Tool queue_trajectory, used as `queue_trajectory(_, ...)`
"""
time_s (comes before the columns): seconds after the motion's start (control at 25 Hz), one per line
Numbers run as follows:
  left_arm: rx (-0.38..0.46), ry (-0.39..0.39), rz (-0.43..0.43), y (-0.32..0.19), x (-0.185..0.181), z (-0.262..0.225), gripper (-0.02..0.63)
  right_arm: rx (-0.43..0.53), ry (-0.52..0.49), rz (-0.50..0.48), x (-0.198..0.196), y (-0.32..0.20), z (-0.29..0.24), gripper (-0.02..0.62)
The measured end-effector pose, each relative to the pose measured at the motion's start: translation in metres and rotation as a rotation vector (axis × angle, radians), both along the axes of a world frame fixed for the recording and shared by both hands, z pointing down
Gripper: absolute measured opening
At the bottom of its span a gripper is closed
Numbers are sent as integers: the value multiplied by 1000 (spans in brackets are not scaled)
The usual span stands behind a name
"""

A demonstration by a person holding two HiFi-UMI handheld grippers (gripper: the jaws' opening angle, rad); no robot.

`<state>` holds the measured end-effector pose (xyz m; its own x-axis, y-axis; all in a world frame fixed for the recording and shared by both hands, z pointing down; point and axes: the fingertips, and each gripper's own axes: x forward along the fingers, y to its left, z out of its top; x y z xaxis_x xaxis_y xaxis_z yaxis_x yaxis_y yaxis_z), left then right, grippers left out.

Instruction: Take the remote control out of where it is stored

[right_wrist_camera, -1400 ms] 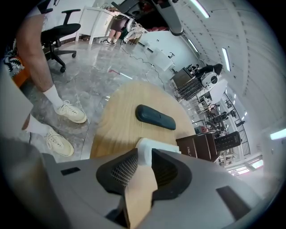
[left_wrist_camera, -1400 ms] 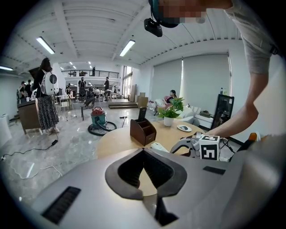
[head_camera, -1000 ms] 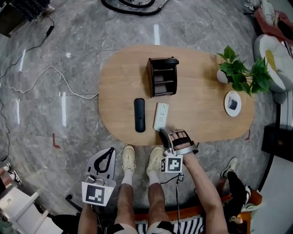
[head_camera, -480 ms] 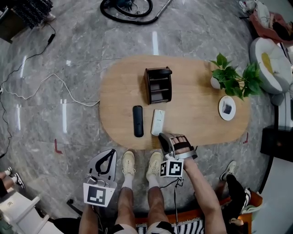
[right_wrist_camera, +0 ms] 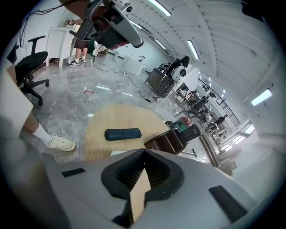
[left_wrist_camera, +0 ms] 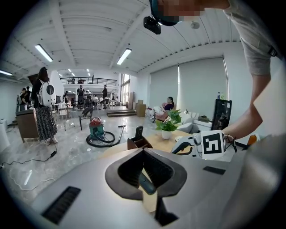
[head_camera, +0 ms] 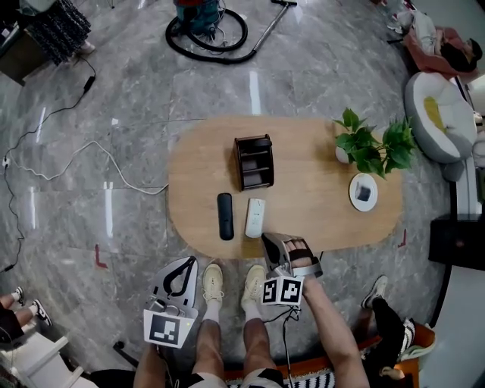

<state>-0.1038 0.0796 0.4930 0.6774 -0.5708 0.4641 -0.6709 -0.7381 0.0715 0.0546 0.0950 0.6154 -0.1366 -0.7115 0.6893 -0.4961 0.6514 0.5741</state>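
Wooden oval table (head_camera: 318,220), black remote (head_camera: 225,216), grey marble floor (head_camera: 114,76)

Black remote (head_camera: 225,216) flat beside white remote (head_camera: 255,217)

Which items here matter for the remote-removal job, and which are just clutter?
Job: storage caddy; black remote and white remote, both out on the table.
Clutter: potted plant, small white dish, vacuum cleaner.

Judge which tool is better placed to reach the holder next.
Probably right: the right tool hovers at the table edge, nearer the holder, shut and empty; the left tool hangs off the table, farther back.
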Motion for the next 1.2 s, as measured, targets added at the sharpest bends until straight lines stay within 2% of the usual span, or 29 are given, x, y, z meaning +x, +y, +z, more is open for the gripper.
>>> queue_trajectory(0.2, 26, 15, 8, -5, 9, -30, 5, 17, -97, 106, 12, -3, -36, 8)
queue_trajectory(0.64, 72, 49, 41, -12, 34, -101, 5, 120, -253, 286, 30, -8, -131, 8)
queue_trajectory(0.88, 79, 68, 32, -15, 37, -133, 5, 156, -323, 384, 48, -2, -175, 8)
queue_trajectory(1.2, 122, 62, 43, -15, 35, -186, 5, 199, -448, 470, 45, 5, -248, 8)
